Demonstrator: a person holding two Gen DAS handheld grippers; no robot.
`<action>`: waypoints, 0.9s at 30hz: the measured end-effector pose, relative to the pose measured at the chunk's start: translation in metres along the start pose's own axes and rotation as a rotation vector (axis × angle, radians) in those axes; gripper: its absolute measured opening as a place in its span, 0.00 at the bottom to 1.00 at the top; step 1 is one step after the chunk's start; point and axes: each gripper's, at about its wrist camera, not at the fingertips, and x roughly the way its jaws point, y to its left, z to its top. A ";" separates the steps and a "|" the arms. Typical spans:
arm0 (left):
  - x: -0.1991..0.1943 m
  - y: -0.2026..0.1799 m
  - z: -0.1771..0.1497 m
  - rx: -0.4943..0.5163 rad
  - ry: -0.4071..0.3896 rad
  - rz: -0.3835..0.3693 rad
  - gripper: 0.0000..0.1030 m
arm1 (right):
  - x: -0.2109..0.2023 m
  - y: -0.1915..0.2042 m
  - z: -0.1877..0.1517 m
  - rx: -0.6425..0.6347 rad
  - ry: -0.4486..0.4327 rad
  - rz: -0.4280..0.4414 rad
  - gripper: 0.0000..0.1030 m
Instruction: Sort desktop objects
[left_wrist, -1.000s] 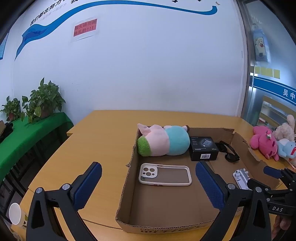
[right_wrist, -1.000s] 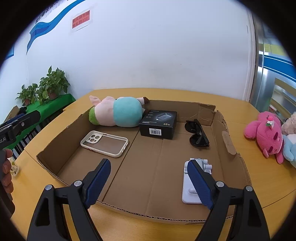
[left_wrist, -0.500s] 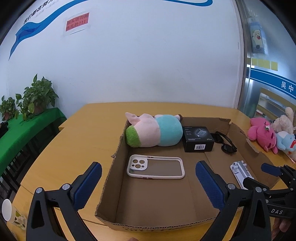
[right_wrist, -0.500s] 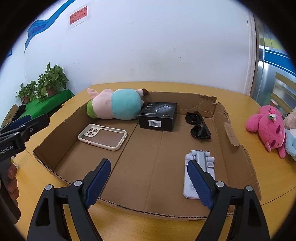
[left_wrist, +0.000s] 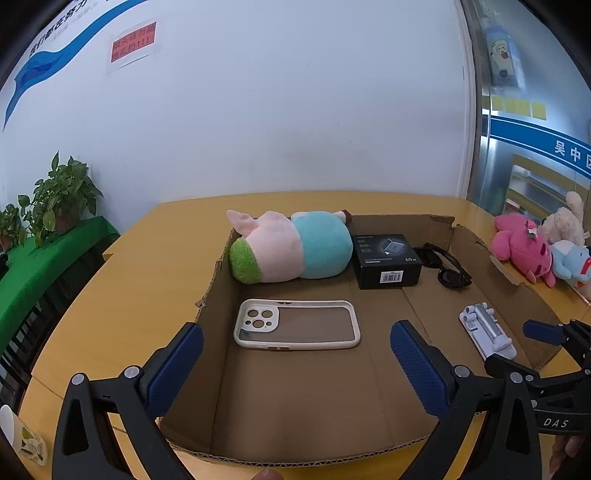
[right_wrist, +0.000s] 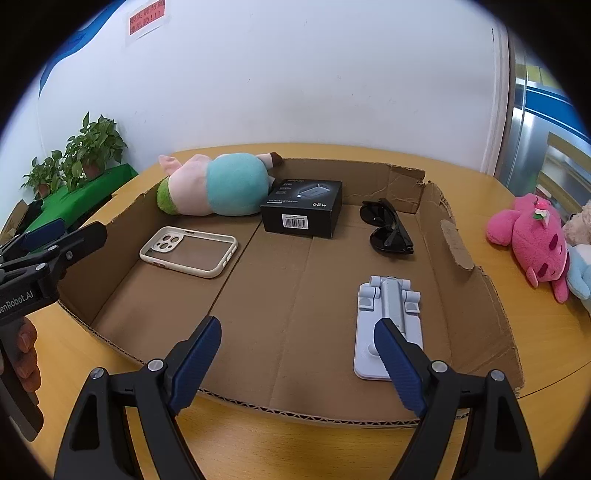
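Observation:
A shallow cardboard box (left_wrist: 221, 435) (right_wrist: 476, 266) lies on the yellow table. In it are a plush pig (left_wrist: 291, 245) (right_wrist: 218, 184), a white phone case (left_wrist: 297, 324) (right_wrist: 188, 251), a black charger box (left_wrist: 386, 260) (right_wrist: 303, 212), black sunglasses (left_wrist: 447, 264) (right_wrist: 386, 230) and a pale blue phone stand (left_wrist: 487, 328) (right_wrist: 386, 321). My left gripper (left_wrist: 295, 365) is open and empty over the box's near left part, just short of the phone case. My right gripper (right_wrist: 297, 354) is open and empty over the near edge, its right finger in front of the phone stand.
Pink, cream and blue plush toys (left_wrist: 524, 247) (right_wrist: 528, 236) lie on the table right of the box. Potted plants (left_wrist: 55, 203) stand on a green-covered bench at left. A paper cup (left_wrist: 22, 439) sits at the table's near left edge. A white wall is behind.
Both grippers have moved forward and lower toward the box, so its contents look nearer. Both stay open. Nothing in the box has moved.

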 end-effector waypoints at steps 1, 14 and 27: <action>0.001 0.000 0.000 0.000 -0.003 -0.002 1.00 | 0.001 0.000 -0.001 -0.001 0.002 0.000 0.83; 0.010 0.007 0.007 -0.002 0.029 -0.014 1.00 | -0.006 0.006 0.012 -0.033 0.004 -0.027 0.83; 0.012 0.000 0.008 -0.009 0.060 -0.004 1.00 | -0.003 0.009 0.010 -0.019 0.023 -0.021 0.83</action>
